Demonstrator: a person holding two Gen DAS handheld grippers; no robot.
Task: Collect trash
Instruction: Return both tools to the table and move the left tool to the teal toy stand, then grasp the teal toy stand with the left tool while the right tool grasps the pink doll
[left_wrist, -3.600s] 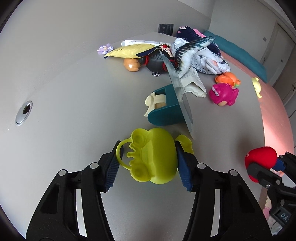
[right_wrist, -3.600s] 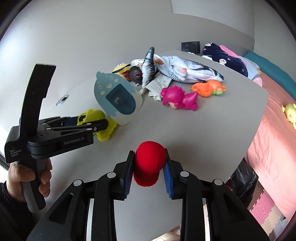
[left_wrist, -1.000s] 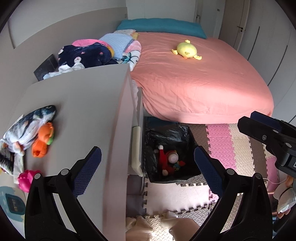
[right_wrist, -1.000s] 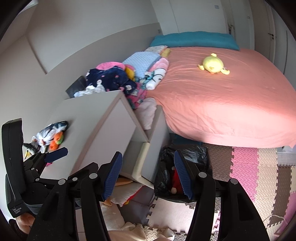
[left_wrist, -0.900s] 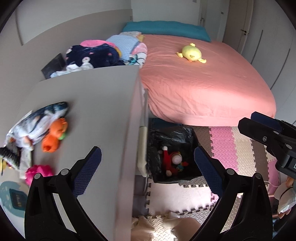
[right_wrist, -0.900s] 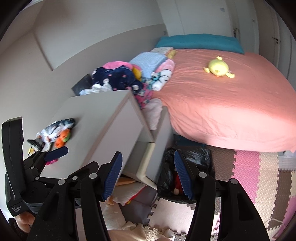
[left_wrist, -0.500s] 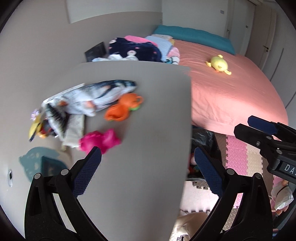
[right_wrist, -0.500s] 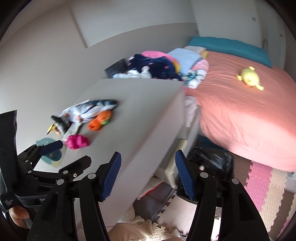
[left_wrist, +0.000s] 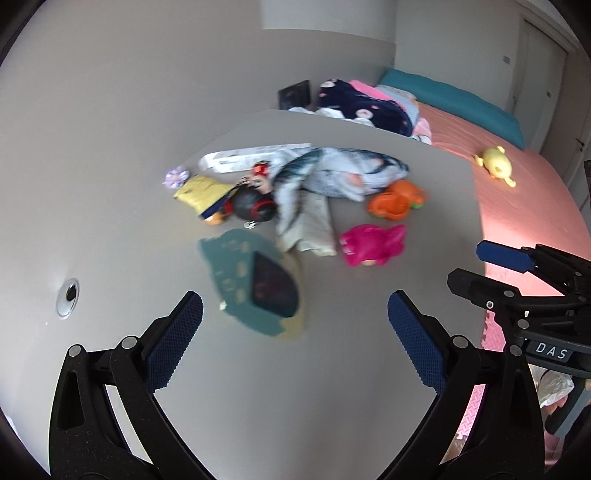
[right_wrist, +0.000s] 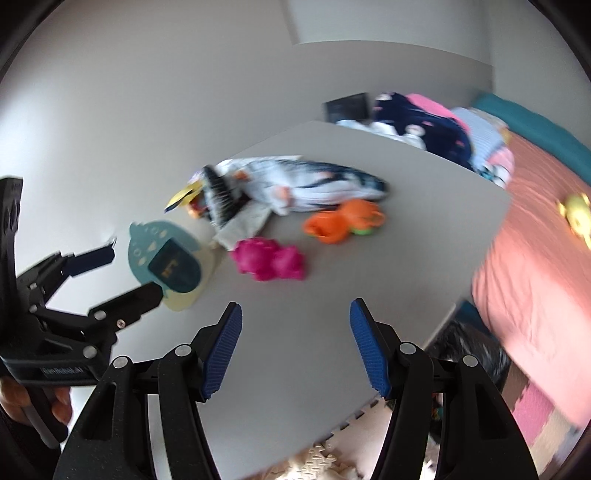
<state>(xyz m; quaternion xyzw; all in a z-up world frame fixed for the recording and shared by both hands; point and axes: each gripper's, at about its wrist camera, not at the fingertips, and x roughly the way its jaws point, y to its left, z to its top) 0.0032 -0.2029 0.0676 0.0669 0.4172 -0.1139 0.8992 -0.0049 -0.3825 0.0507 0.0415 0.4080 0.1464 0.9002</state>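
Over the grey table (left_wrist: 295, 387), both views have swung from the black bin (right_wrist: 469, 350) back to the clutter. The left gripper (left_wrist: 295, 317) stands wide, empty; the right gripper (right_wrist: 295, 332) is half open, empty. A teal toy (left_wrist: 255, 280) lies at 11 o'clock and a pink toy (right_wrist: 269, 260) at 12 o'clock. Judgement: next pickup pending.

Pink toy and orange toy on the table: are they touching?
Apart. The right wrist view shows a strip of bare tabletop between the pink toy and the orange toy; the left wrist view shows the same gap.
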